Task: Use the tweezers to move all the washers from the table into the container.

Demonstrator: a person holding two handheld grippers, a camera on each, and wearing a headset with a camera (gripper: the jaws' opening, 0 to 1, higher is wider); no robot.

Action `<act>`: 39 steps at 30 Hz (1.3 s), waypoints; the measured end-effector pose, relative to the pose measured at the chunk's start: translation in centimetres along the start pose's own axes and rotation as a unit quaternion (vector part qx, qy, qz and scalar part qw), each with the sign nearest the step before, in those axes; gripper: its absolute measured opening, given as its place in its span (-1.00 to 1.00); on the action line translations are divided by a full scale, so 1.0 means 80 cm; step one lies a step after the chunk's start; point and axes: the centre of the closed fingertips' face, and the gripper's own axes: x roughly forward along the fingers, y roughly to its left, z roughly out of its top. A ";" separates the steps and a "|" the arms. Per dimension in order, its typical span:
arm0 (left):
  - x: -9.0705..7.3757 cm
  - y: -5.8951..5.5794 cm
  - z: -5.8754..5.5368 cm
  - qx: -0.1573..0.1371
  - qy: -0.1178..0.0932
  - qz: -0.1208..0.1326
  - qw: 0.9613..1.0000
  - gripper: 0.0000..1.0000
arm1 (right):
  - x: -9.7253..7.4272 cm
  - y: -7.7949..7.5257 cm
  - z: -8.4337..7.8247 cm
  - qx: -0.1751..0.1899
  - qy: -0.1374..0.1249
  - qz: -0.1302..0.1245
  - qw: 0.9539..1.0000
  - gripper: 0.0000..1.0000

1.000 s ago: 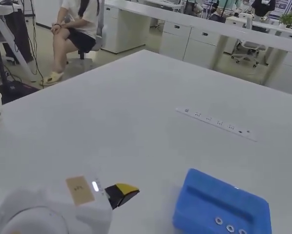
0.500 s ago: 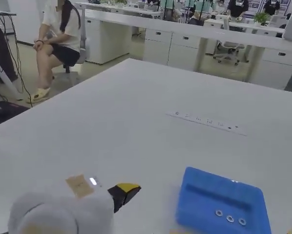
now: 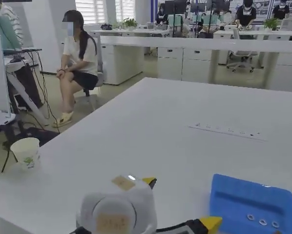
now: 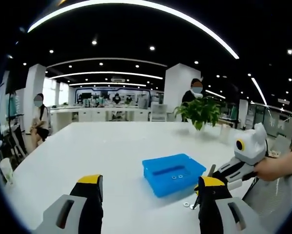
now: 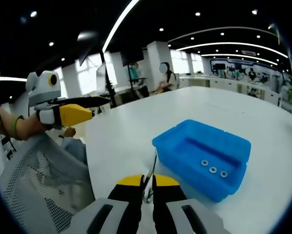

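Your head has lifted over the last second, so the head view now takes in more of the room, and the shallow blue plastic container (image 3: 234, 195) has slid toward the lower right of the picture. That is the camera moving, not the container, which sits on the white tabletop (image 3: 151, 126) close to its near edge. Inside it three small metal washers (image 3: 263, 222) lie in a row, the same count as a second ago, so nothing new has gone in. The right gripper (image 5: 148, 184) has its jaws pressed together on the thin metal tweezers (image 5: 153, 168), whose tips point toward the container's near wall. Whether they carry a washer is too small to tell. The left gripper (image 4: 149, 183) hovers with its jaws wide apart and empty, over the near edge to the left of the container. In the left gripper view at least one loose washer (image 4: 186, 204) lies on the tabletop just beside the container, near the tweezers' tips. A white paper cup (image 3: 26, 152) stands by the left edge. The job looks part done, and that loose washer is probably your next pick.
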 end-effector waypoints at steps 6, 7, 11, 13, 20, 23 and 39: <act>0.000 0.003 0.003 -0.010 -0.008 0.008 1.000 0.73 | 0.012 0.029 0.001 -0.071 0.003 0.035 0.997 -0.93; -0.001 0.006 0.006 -0.012 -0.016 0.015 1.000 0.76 | 0.012 0.029 0.000 -0.087 0.007 0.031 0.996 -0.92; -0.004 0.014 0.012 -0.025 -0.033 0.035 0.999 0.84 | 0.009 0.026 0.000 -0.054 -0.004 0.026 0.998 -0.92; -0.004 0.018 0.010 -0.026 -0.027 0.045 0.998 0.85 | 0.007 0.021 0.000 -0.056 -0.007 0.025 0.998 -0.93; -0.011 0.039 0.018 -0.066 -0.058 0.078 0.993 0.94 | 0.010 -0.008 0.003 0.030 0.002 0.052 0.998 -0.96; -0.012 0.037 0.023 -0.061 -0.068 0.079 0.993 0.97 | 0.009 -0.009 0.002 0.031 0.002 0.071 0.997 -0.96; -0.006 0.038 -0.001 -0.035 -0.010 0.094 0.995 0.98 | -0.029 -0.020 0.040 0.079 -0.049 0.077 0.993 -0.94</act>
